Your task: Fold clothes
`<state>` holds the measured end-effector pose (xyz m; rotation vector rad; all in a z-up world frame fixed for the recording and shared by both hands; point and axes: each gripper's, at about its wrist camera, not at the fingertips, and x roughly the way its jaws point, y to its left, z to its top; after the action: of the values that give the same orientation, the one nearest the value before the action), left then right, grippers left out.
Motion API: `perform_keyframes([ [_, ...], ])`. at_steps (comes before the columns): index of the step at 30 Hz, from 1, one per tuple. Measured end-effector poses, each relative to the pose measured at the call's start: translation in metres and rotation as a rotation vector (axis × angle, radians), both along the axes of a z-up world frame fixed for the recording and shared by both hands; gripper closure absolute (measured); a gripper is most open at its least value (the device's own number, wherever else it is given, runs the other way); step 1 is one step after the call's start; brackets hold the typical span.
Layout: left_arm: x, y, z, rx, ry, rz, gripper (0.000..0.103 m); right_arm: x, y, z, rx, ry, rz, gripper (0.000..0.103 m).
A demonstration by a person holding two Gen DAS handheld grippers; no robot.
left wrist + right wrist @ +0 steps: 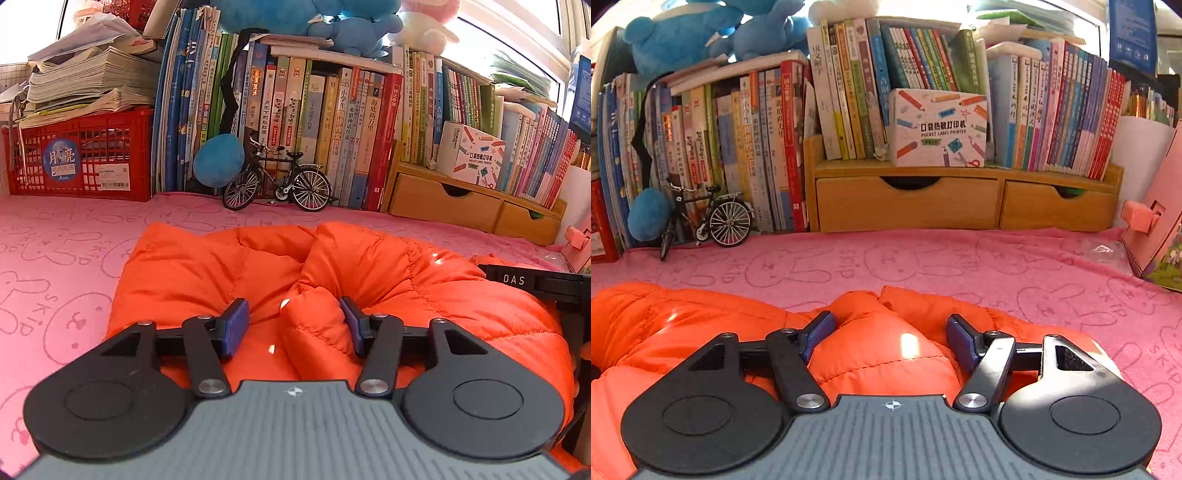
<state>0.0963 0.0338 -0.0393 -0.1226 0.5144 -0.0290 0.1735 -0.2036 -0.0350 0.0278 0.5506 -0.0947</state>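
the left gripper and right gripper are both hovering with jaws spread apart over the orange puffer jacket, a puffy fold bulging between each pair, not pinched. the jacket is lying bunched on the pink cloth, with the model bicycle and books standing beyond.

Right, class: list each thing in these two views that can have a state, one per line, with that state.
orange puffer jacket: lying bunched and creased on the pink towel, not neatly folded.
left gripper: fingers apart, straddling a ridge of jacket.
right gripper: fingers apart, a puffy fold between them.
wooden drawers: both shut.
model bicycle: upright.
pink towel: spread flat.
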Motion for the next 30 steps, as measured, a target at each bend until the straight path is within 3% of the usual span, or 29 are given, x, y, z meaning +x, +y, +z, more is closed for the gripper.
perform_keyframes([
  [2,-0.004,-0.001,0.011,0.015,0.012,0.013,0.051,0.002,-0.001,-0.004,0.012,0.011,-0.001,0.035],
  [4,-0.009,0.001,0.029,-0.031,0.016,0.024,0.054,0.004,-0.002,-0.005,0.026,0.025,0.003,0.034],
  [5,-0.013,-0.001,0.044,-0.049,-0.022,0.014,0.052,0.005,-0.003,-0.005,0.035,0.032,0.004,0.033],
  [7,-0.012,-0.011,0.063,-0.018,-0.093,0.028,0.047,0.006,-0.008,-0.006,0.068,0.038,0.007,0.033],
  [10,0.015,-0.032,0.080,0.024,-0.106,0.055,0.046,0.007,-0.009,-0.006,0.081,0.044,0.009,0.032],
  [13,0.045,-0.043,0.071,0.025,-0.025,0.049,0.046,0.008,-0.009,-0.006,0.083,0.047,0.009,0.032],
  [16,0.059,-0.057,0.048,0.126,0.030,0.075,0.046,0.008,-0.009,-0.006,0.084,0.050,0.009,0.031],
  [23,0.058,-0.064,0.010,0.278,0.006,0.082,0.041,0.009,-0.010,-0.007,0.096,0.059,0.015,0.028],
  [30,0.063,-0.058,-0.004,0.263,0.027,0.072,0.038,0.011,-0.008,-0.008,0.082,0.067,0.018,0.026],
])
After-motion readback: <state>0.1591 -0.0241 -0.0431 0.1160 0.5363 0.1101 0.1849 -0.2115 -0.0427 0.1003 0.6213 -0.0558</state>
